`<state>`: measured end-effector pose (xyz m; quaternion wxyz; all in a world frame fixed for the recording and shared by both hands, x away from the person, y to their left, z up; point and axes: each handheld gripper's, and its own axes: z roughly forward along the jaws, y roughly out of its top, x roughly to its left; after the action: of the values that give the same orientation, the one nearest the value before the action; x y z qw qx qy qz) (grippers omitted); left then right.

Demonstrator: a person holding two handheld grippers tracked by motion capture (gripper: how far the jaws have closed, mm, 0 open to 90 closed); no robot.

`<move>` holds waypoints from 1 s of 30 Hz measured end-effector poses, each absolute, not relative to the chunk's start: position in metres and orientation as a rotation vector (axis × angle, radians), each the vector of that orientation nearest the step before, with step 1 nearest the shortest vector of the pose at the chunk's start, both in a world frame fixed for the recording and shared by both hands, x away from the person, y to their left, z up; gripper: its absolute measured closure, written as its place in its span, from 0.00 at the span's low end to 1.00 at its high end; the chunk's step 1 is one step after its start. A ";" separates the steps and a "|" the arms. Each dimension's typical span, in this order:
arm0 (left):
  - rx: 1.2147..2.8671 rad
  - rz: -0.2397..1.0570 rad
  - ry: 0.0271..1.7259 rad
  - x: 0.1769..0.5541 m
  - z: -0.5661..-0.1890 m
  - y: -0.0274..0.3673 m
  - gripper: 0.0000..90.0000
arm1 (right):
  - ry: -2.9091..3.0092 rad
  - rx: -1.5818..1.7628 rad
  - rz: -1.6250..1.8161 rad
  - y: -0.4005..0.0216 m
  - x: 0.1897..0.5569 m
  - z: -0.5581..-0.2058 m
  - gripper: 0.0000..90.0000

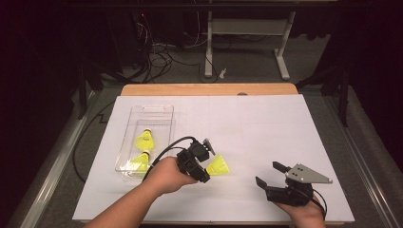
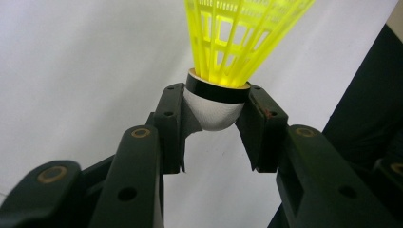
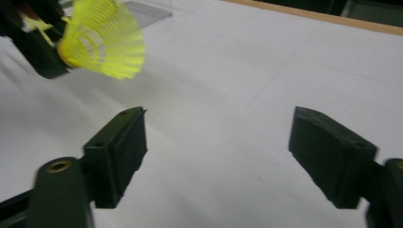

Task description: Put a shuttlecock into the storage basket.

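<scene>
Plainly, the left gripper is clamped on the white rounded cork of a yellow plastic mesh shuttlecock, its two black pads pressing either side of the cork just below the black band, so the jaws stand only partly closed around it. From the high view that left gripper sits near the middle of the white paper-covered worktop, with the held shuttlecock pointing its skirt to the right, a little above the sheet. The right gripper has its jaws spread wide with nothing between them, only bare white sheet beyond; in the high view the right gripper lies at the near right, well apart from the shuttlecock. The high view alone gives the clear plastic rectangular tray at the left, holding two more yellow shuttlecocks, one farther and one nearer, just left of the left hand. The left gripper view shows the grip on the cork in close detail, which the high view leaves too small to read. The right gripper view catches the held shuttlecock at its upper left, blurred. The left forearm comes in diagonally from the near edge, the hand wrapped round the gripper body; the right hand rests at the near edge, its gripper aimed left and away.
</scene>
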<state>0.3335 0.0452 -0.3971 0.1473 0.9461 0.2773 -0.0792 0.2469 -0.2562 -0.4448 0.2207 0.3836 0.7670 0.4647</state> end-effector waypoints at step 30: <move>2.714 -0.222 0.949 0.349 -0.364 0.062 0.71 | 2.008 1.159 1.221 -0.272 0.246 -0.455 0.03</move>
<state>0.3485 0.0623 -0.3643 0.1284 0.9334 0.3263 -0.0762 0.2457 -0.2721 -0.4553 0.2577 0.4273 0.7405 0.4503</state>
